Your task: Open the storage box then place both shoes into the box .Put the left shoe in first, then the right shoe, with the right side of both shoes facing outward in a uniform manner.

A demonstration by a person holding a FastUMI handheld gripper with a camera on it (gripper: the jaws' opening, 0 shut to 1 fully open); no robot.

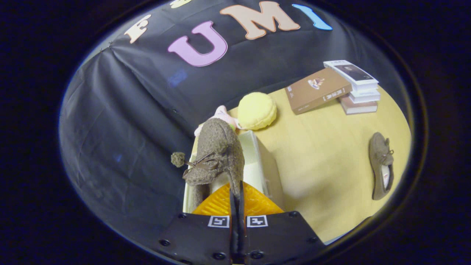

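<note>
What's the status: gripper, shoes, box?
Gripper shut on brown shoe, holding it over the open white storage box. Second brown shoe lies apart on the table. Nothing blocking the box.

The table (pixel 323 154) carries books (pixel 338 90), a shoe (pixel 381 165), a box (pixel 265 165).

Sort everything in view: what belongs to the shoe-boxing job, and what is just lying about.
Job: gripper, fingers pinched on the held shoe; white storage box beneath it; second shoe on the table.

Lying about: stacked books; brown book leaning on them; yellow cushion; pink toy.
</note>
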